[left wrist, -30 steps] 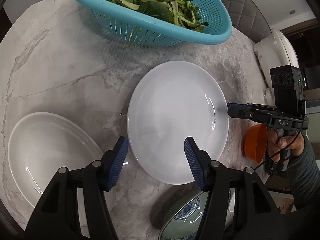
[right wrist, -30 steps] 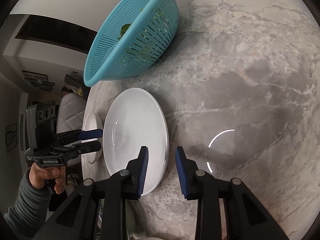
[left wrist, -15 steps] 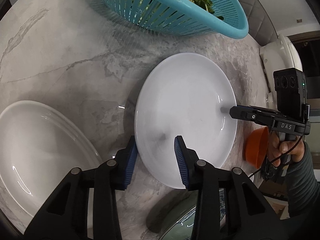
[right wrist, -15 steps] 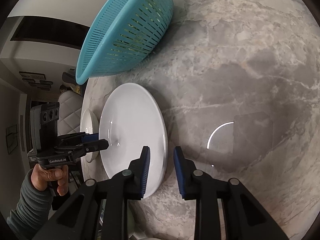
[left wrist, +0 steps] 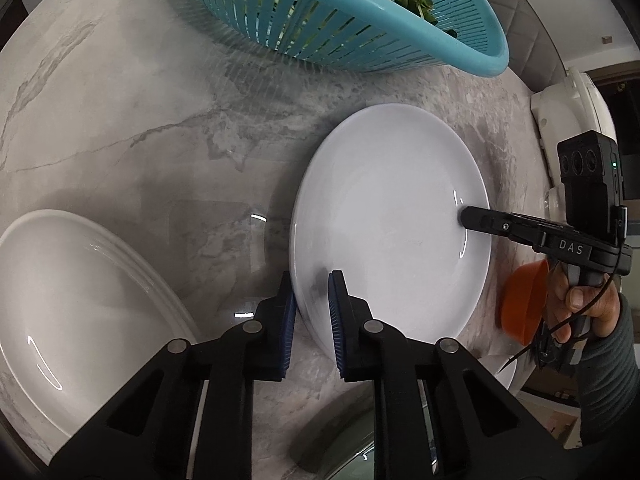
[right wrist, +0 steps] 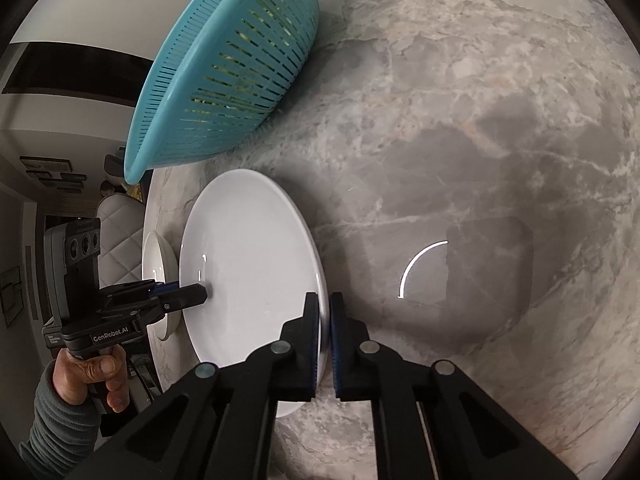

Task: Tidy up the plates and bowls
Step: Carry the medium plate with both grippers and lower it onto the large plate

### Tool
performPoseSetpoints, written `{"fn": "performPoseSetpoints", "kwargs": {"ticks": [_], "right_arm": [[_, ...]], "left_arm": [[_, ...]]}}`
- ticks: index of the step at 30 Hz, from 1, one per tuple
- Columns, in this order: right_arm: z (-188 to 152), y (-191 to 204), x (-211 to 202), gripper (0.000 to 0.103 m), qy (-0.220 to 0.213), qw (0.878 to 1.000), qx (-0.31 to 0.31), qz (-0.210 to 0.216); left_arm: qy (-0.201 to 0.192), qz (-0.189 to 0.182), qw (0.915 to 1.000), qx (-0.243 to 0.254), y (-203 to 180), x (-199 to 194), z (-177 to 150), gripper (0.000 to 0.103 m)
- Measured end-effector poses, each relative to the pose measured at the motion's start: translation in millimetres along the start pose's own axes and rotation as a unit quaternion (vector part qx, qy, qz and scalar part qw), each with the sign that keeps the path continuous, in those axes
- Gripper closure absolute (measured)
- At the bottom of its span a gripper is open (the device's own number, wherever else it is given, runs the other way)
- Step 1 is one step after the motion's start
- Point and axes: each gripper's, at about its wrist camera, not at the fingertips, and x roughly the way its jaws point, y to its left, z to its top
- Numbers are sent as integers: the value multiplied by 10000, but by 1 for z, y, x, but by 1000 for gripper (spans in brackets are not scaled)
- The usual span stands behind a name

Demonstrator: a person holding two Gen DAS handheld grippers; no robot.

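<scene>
A white plate (left wrist: pixel 392 224) is clamped by the left gripper (left wrist: pixel 312 312) at its 7 o'clock rim and the right gripper (right wrist: pixel 325 334) opposite; stacking is not yet done.

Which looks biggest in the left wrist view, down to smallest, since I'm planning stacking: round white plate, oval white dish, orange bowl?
1. Round white plate and oval white dish: too alike to rank; the dish is cut off at the edge.
2. Orange bowl, clearly smallest, partly hidden.
</scene>
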Motion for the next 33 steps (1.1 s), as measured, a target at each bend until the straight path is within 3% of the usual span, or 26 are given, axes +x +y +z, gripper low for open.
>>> {"fn": "performPoseSetpoints", "kwargs": {"ticks": [11,18,24,33], "right_arm": [[-3,-3,-12,96,-128,9998,147,-65],[-10,10,-30,96,-194,9997,92,-83],[-25,30,-64,96,-365,9993,-88,28],[-79,88,-100,96,-494,9968,-608,157]], "left_arm": [[-132,16,9999,42,-15,-10,1,90],[-321,-21,9995,70,-27,-40,-11,90],[-654,2,9976,209,-45,-92,-42,90],[-1061,0,9942,189,-51,-159,-131,90]]}}
